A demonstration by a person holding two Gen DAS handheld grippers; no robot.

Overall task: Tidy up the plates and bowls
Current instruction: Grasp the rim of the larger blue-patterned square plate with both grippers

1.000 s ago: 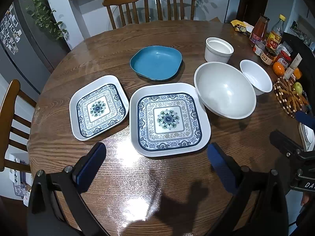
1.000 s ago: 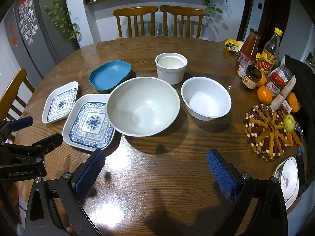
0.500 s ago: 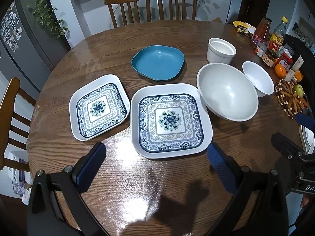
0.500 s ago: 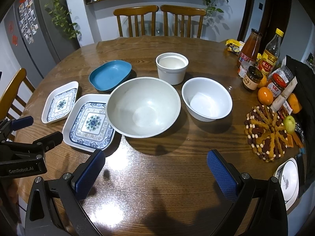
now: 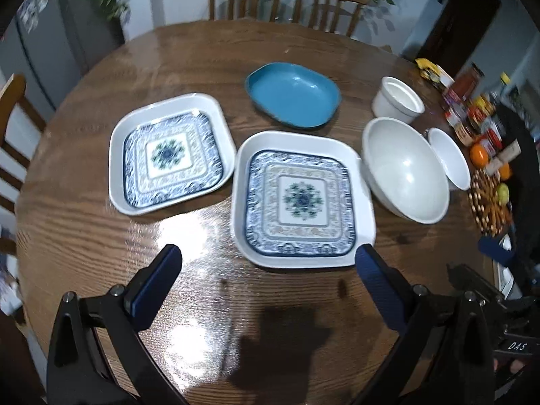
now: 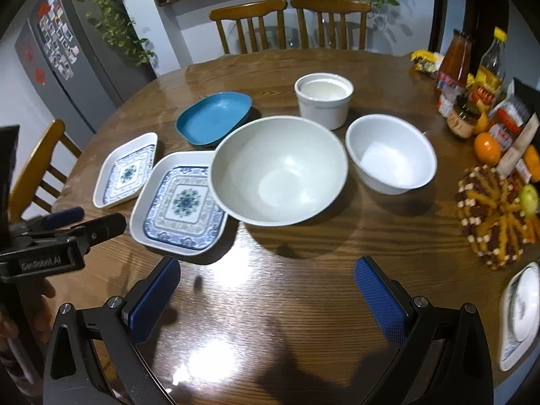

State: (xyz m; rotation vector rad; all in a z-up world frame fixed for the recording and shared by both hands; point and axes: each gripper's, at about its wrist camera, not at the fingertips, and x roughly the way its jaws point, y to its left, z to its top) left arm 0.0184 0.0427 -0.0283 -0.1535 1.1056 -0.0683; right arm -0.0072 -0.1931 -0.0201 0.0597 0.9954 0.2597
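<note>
On the round wooden table lie a small patterned square plate [image 5: 170, 153], a larger patterned square plate [image 5: 300, 199], a blue dish [image 5: 293, 94], a large white bowl [image 5: 405, 168], a small white bowl [image 5: 450, 157] and a white straight-sided pot [image 5: 398, 101]. My left gripper [image 5: 266, 287] is open and empty, just in front of the larger plate. My right gripper [image 6: 266, 297] is open and empty, in front of the large bowl [image 6: 278, 170]. The right wrist view also shows the larger plate [image 6: 182, 206], small plate [image 6: 128, 170], blue dish [image 6: 214, 118], small bowl [image 6: 391, 153] and pot [image 6: 324, 99].
Bottles, jars and oranges [image 6: 486, 150] crowd the table's right edge, beside a woven trivet [image 6: 496, 216] and a white plate [image 6: 519, 314]. Two chairs [image 6: 290, 23] stand at the far side, one chair [image 6: 37, 172] at the left. A fridge [image 6: 64, 57] stands far left.
The left gripper has moved forward and turned left; the plates look larger and shifted right. The right gripper has edged slightly forward. Both stay open.
</note>
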